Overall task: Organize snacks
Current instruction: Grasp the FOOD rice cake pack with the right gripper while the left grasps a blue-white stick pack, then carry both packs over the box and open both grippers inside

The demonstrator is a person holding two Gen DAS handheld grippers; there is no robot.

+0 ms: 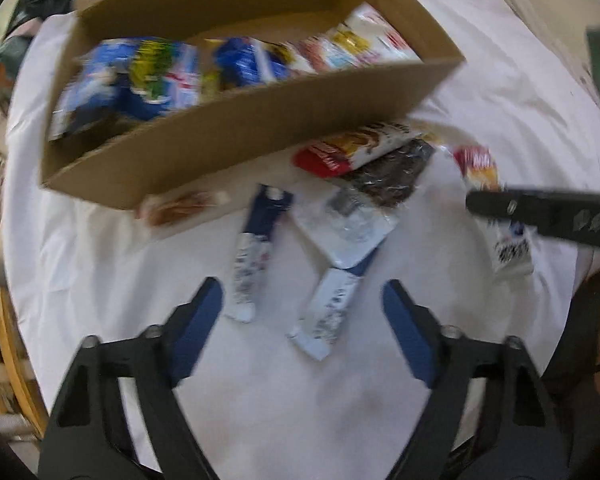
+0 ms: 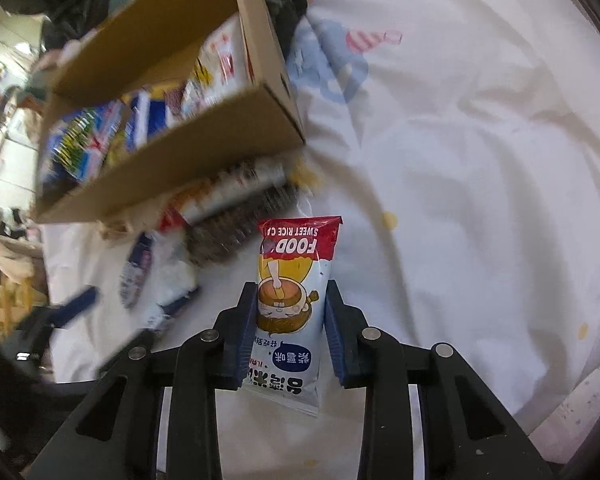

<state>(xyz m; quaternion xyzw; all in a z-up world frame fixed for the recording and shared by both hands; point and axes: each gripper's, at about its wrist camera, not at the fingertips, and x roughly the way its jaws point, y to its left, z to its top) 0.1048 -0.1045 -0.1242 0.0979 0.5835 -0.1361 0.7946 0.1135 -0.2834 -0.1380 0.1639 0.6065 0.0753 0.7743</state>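
A cardboard box (image 1: 236,128) holds several snack packs and also shows in the right wrist view (image 2: 172,156). Loose snacks lie on the white sheet before it: two blue-and-white bars (image 1: 256,248) (image 1: 332,308), a clear white pack (image 1: 344,220), a dark pack (image 1: 396,176), a red-and-white pack (image 1: 348,148) and an orange snack (image 1: 180,208). My left gripper (image 1: 302,304) is open above the bars. My right gripper (image 2: 291,300) is shut on a red-topped sweet rice cake pack (image 2: 290,292), also visible in the left wrist view (image 1: 480,168).
A white printed bedsheet (image 2: 460,160) covers the surface. Dark clothing (image 2: 280,0) lies behind the box. Wooden furniture (image 1: 12,340) stands at the left edge. The right gripper's black arm (image 1: 548,212) crosses the right side of the left wrist view.
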